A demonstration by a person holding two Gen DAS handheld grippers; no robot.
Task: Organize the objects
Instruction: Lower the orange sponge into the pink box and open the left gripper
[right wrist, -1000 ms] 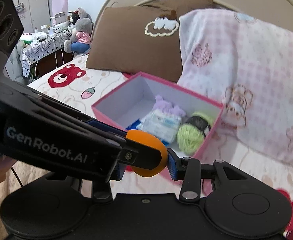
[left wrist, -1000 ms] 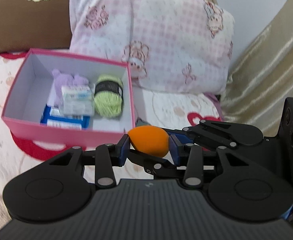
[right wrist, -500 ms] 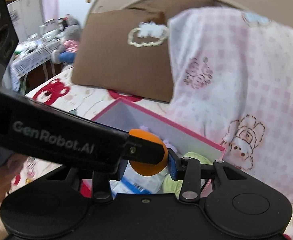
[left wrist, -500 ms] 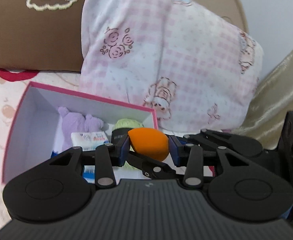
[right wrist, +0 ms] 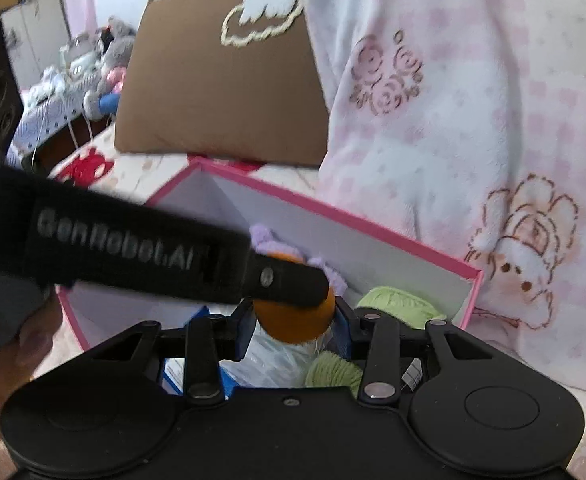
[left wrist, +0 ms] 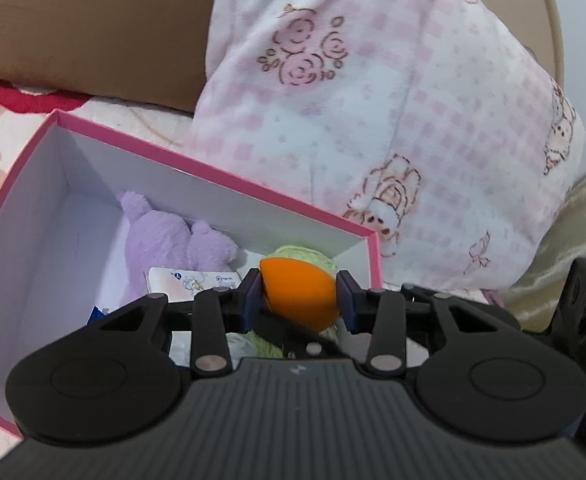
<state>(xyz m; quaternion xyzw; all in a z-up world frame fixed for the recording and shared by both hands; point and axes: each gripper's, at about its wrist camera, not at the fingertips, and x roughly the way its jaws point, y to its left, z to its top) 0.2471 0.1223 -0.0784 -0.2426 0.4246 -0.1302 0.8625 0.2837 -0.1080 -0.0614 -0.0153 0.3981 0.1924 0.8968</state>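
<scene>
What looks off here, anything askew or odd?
One oddity: both tools grip the same orange sponge at once, left tool crossing the right tool, above the pink box. Contents lie loosely piled; nothing spilled.

Brown pillow, pink checked blanket; blurred plush toys, perhaps.

Bedroom, daylit, bed with pillows ahead of the grippers.
Brown pillow beside pink checked pillow; cluttered side table far left; curved beige headboard behind.
</scene>
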